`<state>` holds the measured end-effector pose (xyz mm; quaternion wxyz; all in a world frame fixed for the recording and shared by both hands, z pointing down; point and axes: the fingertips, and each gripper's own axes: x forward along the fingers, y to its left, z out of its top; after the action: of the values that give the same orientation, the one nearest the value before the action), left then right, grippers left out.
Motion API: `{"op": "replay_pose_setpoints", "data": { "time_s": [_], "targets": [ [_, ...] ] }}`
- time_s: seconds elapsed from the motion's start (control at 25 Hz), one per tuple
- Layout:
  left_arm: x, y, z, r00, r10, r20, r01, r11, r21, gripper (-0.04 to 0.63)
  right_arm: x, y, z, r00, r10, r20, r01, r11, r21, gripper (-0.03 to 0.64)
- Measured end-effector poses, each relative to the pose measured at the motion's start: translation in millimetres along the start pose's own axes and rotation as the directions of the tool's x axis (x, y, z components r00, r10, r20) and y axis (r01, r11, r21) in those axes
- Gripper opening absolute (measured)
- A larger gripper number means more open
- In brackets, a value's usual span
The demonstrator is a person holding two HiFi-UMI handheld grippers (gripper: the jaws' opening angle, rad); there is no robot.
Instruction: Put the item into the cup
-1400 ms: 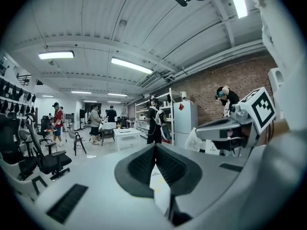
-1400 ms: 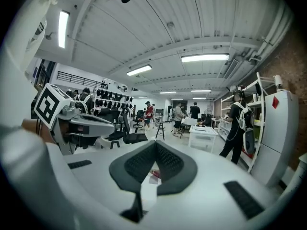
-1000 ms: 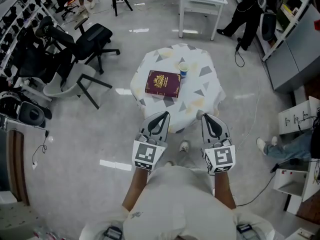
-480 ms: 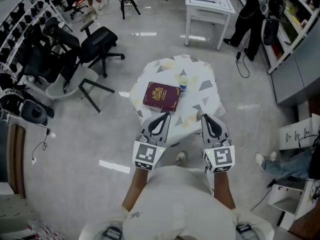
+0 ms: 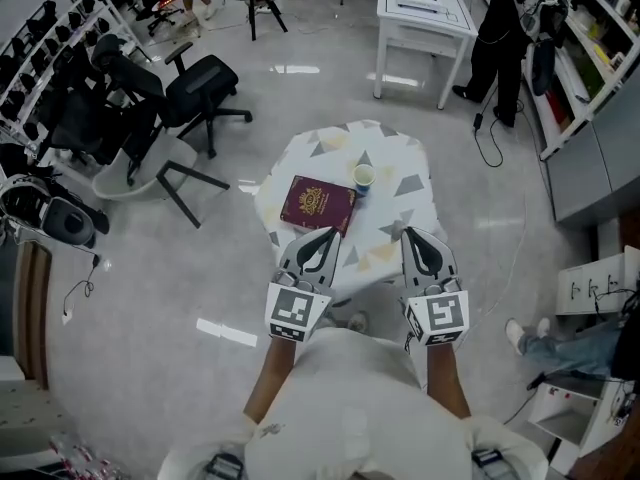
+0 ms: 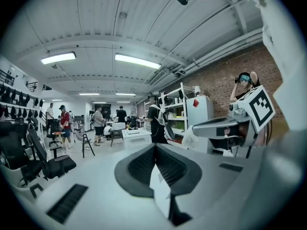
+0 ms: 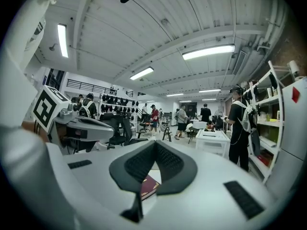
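The fingers (image 6: 139, 166) of the left gripper (image 6: 154, 147) are pressed together tip to tip, with nothing held between them. The right gripper (image 7: 154, 143) is likewise closed and empty. In the head view, both grippers are held side by side at the 6 o'clock edge of the patterned tabletop (image 5: 400, 203). A maroon book (image 5: 318, 204) lies flat at 12 o'clock from the left gripper. The cup (image 5: 364, 176) stands upright at the book's 2 o'clock, just beside its corner.
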<state>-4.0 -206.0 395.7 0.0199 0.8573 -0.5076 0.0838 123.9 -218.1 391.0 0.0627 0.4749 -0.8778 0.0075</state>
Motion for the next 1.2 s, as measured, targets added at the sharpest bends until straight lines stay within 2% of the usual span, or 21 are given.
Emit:
{"op": "replay_pose_setpoints", "data": {
  "time_s": [0.44, 1.2],
  "targets": [
    [29.9, 25.3, -0.5, 1.000, -0.015, 0.002, 0.015, 1.000, -0.005, 0.014, 33.5, -13.1, 0.2, 1.000, -0.014, -0.009, 0.014, 1.000, -0.003, 0.006],
    [108.9, 109.1, -24.0, 0.988, -0.151, -0.039, 0.149, 0.987, -0.053, 0.014, 133.2, -25.3, -16.4, 0.986, -0.121, -0.116, 0.122, 0.992, 0.007, 0.006]
  ]
}}
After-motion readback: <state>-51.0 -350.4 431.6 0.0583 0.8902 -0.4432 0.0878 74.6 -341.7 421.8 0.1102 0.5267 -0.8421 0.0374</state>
